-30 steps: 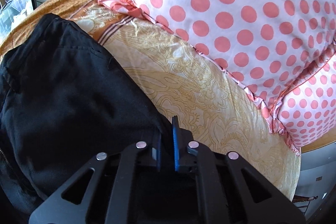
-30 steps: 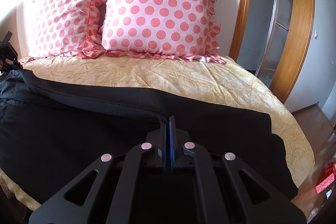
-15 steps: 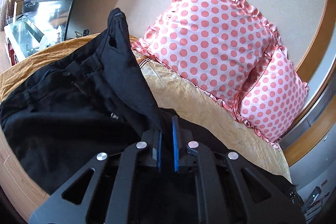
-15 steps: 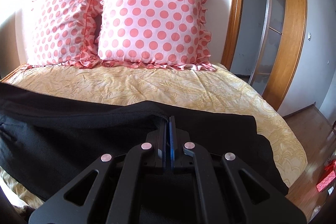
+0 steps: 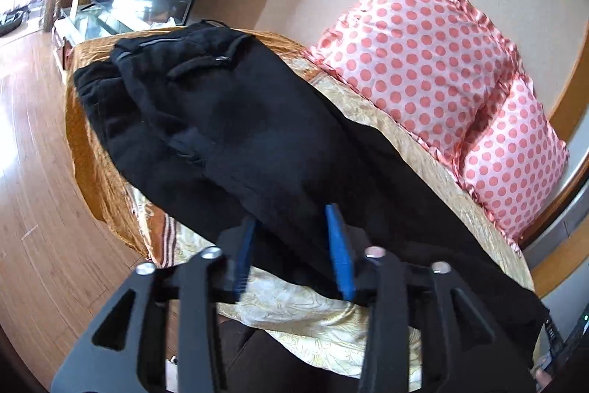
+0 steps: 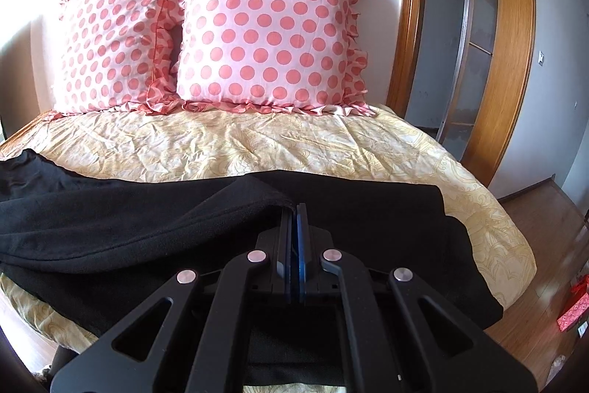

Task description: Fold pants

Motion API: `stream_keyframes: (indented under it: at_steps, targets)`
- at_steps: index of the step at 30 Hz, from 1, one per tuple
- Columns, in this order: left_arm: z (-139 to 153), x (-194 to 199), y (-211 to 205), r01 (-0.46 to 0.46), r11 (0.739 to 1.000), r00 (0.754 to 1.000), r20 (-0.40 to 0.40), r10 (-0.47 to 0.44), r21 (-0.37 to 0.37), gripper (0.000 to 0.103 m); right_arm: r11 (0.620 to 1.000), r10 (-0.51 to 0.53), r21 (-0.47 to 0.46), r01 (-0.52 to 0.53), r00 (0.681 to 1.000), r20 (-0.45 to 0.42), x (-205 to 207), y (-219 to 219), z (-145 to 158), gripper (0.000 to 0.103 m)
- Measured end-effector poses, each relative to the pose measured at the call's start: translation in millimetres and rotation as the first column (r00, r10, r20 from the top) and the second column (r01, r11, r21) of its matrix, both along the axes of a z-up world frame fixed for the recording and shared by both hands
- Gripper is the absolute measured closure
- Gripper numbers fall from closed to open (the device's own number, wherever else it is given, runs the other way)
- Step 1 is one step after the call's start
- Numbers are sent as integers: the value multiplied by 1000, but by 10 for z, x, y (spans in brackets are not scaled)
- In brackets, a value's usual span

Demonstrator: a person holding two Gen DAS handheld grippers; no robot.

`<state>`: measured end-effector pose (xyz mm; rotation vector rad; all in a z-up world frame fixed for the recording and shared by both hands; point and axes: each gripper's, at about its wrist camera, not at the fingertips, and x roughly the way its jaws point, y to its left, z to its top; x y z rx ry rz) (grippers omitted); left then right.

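Black pants [image 5: 235,120] lie folded lengthwise across the near side of the bed, waistband at the far left end. My left gripper [image 5: 292,218] is open, its blue fingers [image 5: 337,242] spread just above the pants' near edge, holding nothing. In the right wrist view the pants [image 6: 147,227] stretch from left to right. My right gripper [image 6: 294,212] is shut on a raised fold of the pants' leg edge, lifting it slightly off the layer beneath.
The bed has a yellow patterned cover [image 6: 239,142]. Two pink polka-dot pillows [image 6: 265,32] lean against the headboard wall. Wooden floor [image 5: 33,172] lies left of the bed, with a glass cabinet [image 5: 110,10] beyond. A wooden door frame [image 6: 515,54] stands right.
My left gripper has opened and let go of the pants' waist end, which now lies flat folded over. It has pulled back. My right gripper still pinches the leg edge, lower down.
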<state>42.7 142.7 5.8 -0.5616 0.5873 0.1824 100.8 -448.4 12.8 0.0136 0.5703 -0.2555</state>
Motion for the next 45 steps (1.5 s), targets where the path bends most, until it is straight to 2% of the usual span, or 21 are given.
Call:
stream_keyframes:
  at_steps: [1,3,5,7,9,13,16,18,20,21,24,29,35,36,37,39,45]
  targets:
    - [21,-74,76,-48,999,999,22,48,1,26,1000,-1,3,1,1000,0,-10,-4,-3,101]
    - [120,-196,272,-139,990,986,95,138,2,22,1000,-5,9,5,1000,-3,-27,-16,-14,101]
    - [217,-216,513,-192,981,973,129,192,-12,21,1000,-7,14,7,1000,-5,-34,-26,-28,101]
    - [251,-141,764,-213,976,971,98,217,-55,23,1000,-9,19,9,1000,-11,-28,-34,-44,101]
    - [177,-42,1053,-227,963,971,47,236,-146,26,1000,-14,25,14,1000,-16,-18,-41,-65,101]
    - [-102,139,1451,-216,912,976,-44,214,-348,35,999,-22,31,23,1000,-22,-10,-27,-78,101]
    - [-216,251,1555,-210,889,978,-75,197,-407,37,999,-25,28,26,999,-29,4,-21,-76,101]
    - [-184,231,1577,-218,883,975,-57,214,-415,37,999,-26,24,27,999,-33,11,-11,-71,101]
    - [-101,190,1566,-195,883,978,-17,208,-428,50,999,-29,22,30,999,-38,14,-2,-68,101]
    - [-64,158,1544,-185,879,979,-5,203,-439,50,999,-28,20,29,999,-40,15,-1,-68,101]
    - [23,262,1485,-164,917,986,-19,168,-363,47,999,-29,18,30,999,-45,31,0,-78,101]
    - [-117,329,1570,-188,874,981,-35,193,-447,47,999,-28,18,29,998,-53,45,17,-94,101]
    - [-157,373,1599,-211,859,976,-48,214,-467,48,999,-29,18,30,998,-57,51,13,-98,101]
    - [-152,382,1597,-217,862,975,-53,217,-458,54,999,-29,19,30,998,-58,51,13,-98,101]
    - [-144,385,1593,-221,867,974,-54,220,-446,70,999,-28,19,29,998,-59,57,12,-101,101]
    - [-114,406,1576,-219,893,975,-54,215,-393,96,999,-28,21,29,998,-60,58,3,-102,101]
    - [76,105,1513,-238,919,964,40,263,-313,97,999,-31,8,32,998,-55,56,-3,-97,101]
